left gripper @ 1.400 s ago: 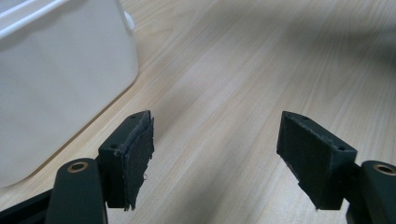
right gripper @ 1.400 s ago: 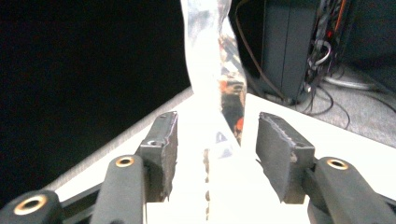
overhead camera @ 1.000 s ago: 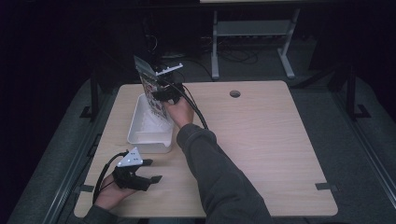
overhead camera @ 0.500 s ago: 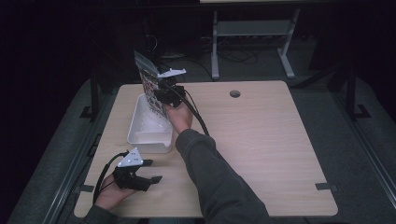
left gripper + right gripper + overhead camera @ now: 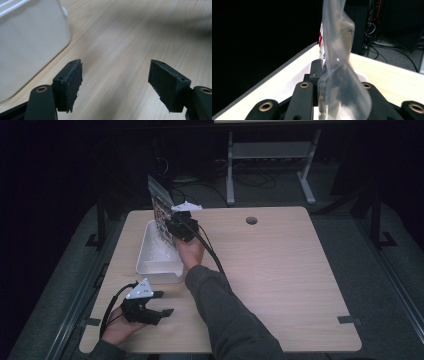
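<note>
High view: your right claw (image 5: 176, 231) clamps the clear printed plastic bag (image 5: 159, 204), tilted above the white rectangular plastic tub (image 5: 150, 265), likely for emptying, while your left claw (image 5: 161, 303) rests wide apart on the bench (image 5: 280, 270).

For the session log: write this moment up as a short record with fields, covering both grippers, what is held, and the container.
left gripper: jaws open, holding nothing, low over the light wooden table, near the tray's near end
right gripper: jaws shut on the bag
held item: clear plastic bag with red-and-white print, raised above the tray's far end
container: white rectangular plastic tray, on the table's left part
tray contents: white pieces, too small to identify
</note>
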The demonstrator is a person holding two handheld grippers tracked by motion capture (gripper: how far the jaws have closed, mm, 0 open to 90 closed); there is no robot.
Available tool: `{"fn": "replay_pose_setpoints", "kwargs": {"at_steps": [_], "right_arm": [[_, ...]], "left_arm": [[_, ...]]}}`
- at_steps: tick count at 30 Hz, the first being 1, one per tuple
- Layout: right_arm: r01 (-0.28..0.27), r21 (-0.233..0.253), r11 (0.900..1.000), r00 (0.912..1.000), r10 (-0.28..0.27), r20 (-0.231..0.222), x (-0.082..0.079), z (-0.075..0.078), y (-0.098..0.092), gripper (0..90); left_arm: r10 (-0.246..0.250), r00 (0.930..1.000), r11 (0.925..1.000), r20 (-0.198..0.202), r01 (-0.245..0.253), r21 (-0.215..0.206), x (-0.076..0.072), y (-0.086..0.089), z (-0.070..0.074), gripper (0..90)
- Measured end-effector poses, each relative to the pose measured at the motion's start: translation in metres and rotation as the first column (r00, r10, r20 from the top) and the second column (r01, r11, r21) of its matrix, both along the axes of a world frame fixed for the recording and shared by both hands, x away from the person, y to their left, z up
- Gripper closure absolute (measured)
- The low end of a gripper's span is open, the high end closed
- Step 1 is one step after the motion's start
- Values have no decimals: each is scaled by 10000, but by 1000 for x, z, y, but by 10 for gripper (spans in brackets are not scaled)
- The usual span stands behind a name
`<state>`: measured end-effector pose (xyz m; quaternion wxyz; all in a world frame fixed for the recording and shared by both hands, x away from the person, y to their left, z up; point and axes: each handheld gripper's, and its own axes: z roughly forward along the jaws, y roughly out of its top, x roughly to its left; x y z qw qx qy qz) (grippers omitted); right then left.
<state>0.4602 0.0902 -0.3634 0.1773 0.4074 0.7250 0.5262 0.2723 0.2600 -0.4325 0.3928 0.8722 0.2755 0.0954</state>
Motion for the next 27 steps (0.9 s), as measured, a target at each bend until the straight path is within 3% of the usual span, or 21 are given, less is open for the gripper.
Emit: {"fn": "replay_pose_setpoints", "kwargs": {"at_steps": [4, 11, 27], "right_arm": [[110, 9, 9999, 9999, -110, 12, -2, -12, 1, 753], [58, -267, 9996, 10000, -56, 67, -2, -14, -3, 753], [135, -18, 9999, 9998, -135, -137, -2, -16, -9, 745]], "left_arm": [[-9, 10000, 10000, 9, 9, 37, 0, 0, 0, 266], [-33, 10000, 10000, 12, 33, 86, 0, -1, 0, 266], [-92, 10000, 9997, 5, 92, 219, 0, -3, -2, 266]]}}
